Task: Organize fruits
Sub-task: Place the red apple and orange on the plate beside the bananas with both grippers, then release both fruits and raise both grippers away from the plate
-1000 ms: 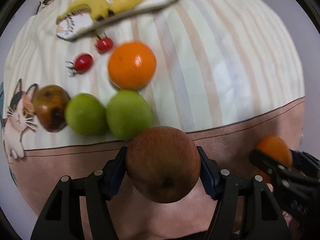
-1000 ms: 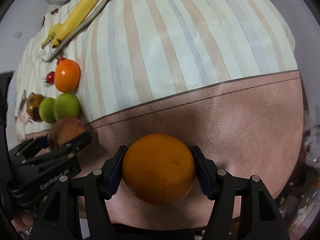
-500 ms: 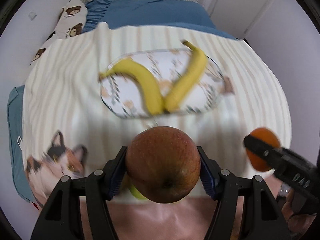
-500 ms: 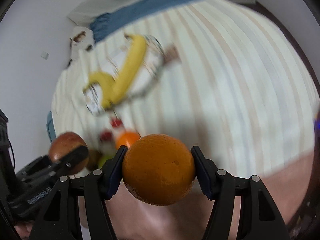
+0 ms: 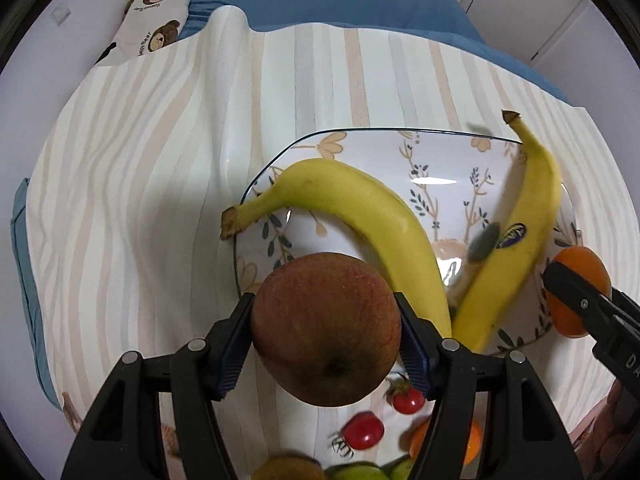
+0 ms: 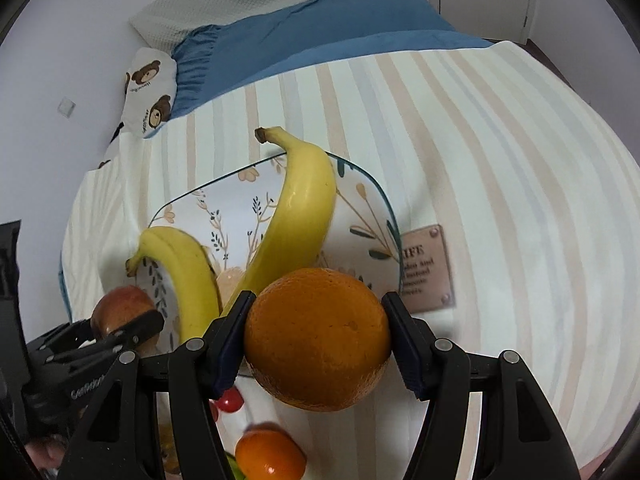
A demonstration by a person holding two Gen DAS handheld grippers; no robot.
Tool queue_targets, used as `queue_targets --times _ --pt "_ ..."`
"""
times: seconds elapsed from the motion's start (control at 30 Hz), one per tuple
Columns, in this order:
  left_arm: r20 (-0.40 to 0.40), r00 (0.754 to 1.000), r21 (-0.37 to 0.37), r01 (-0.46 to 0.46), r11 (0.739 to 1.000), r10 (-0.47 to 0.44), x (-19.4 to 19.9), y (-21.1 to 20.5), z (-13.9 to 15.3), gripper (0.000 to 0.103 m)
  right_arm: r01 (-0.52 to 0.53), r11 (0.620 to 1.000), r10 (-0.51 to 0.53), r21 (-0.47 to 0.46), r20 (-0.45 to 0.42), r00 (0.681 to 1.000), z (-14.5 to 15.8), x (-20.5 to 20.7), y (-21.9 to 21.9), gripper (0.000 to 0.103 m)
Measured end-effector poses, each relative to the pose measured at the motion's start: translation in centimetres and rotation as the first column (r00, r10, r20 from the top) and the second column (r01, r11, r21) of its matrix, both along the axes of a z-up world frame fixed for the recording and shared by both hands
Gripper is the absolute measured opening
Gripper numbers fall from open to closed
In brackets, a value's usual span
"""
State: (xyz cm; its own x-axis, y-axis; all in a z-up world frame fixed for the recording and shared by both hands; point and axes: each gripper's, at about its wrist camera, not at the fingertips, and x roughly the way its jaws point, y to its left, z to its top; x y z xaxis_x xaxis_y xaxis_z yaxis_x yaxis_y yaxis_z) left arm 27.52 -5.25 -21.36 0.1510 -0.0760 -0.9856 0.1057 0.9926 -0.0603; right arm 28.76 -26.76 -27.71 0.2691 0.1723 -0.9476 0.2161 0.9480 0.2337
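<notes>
The left gripper (image 5: 326,334) is clamped on a reddish-brown apple (image 5: 326,328) at the floral plate's (image 5: 448,160) seven o'clock edge; the right gripper (image 6: 316,338) grips an orange (image 6: 317,338) at its five o'clock rim; two bananas (image 5: 360,216) lie on the plate.

My left wrist camera looks forward and down along my left gripper (image 5: 326,336) from close above the near left edge of the floral plate (image 5: 360,138), facing the head of the bed with its blue pillow (image 5: 340,0). My right wrist camera sits beside it over the plate's near right edge, along my right gripper (image 6: 318,340), facing the same way. Both views share the plate, its two bananas (image 5: 360,204), the striped blanket (image 5: 140,160) and each other's gripper at the frame edge.
</notes>
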Motion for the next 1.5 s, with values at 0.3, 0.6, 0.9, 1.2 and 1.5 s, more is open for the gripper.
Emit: queue_targets --times 0.3,0.6,0.9,1.2,1.5 --pt "-0.039 0.999 0.008 0.006 1.000 -0.006 0.1 -0.1 -1.7 0.064 -0.027 0.999 0.026 -0.039 -0.025 0.999 -1.2 0.5 0.8 0.067" --pt "-0.064 0.998 0.015 0.009 1.000 -0.008 -0.4 -0.3 -2.1 0.064 -0.033 0.999 0.031 -0.031 -0.035 0.999 -1.2 1.4 1.1 0.074" --pt "-0.011 1.000 0.012 0.000 1.000 0.000 -0.2 -0.4 -0.4 0.085 -0.039 0.998 0.037 -0.052 -0.030 0.999 1.4 0.8 0.1 0.086" --pt "0.062 0.998 0.046 -0.010 0.999 0.007 -2.3 -0.2 2.8 0.100 -0.073 0.995 0.070 -0.073 -0.042 0.997 2.1 -2.6 0.9 0.099" --pt "0.195 0.981 0.033 -0.013 0.999 0.007 -6.4 0.4 8.4 0.100 -0.085 0.982 0.094 -0.168 0.048 0.994 6.6 -5.9 1.7 0.099"
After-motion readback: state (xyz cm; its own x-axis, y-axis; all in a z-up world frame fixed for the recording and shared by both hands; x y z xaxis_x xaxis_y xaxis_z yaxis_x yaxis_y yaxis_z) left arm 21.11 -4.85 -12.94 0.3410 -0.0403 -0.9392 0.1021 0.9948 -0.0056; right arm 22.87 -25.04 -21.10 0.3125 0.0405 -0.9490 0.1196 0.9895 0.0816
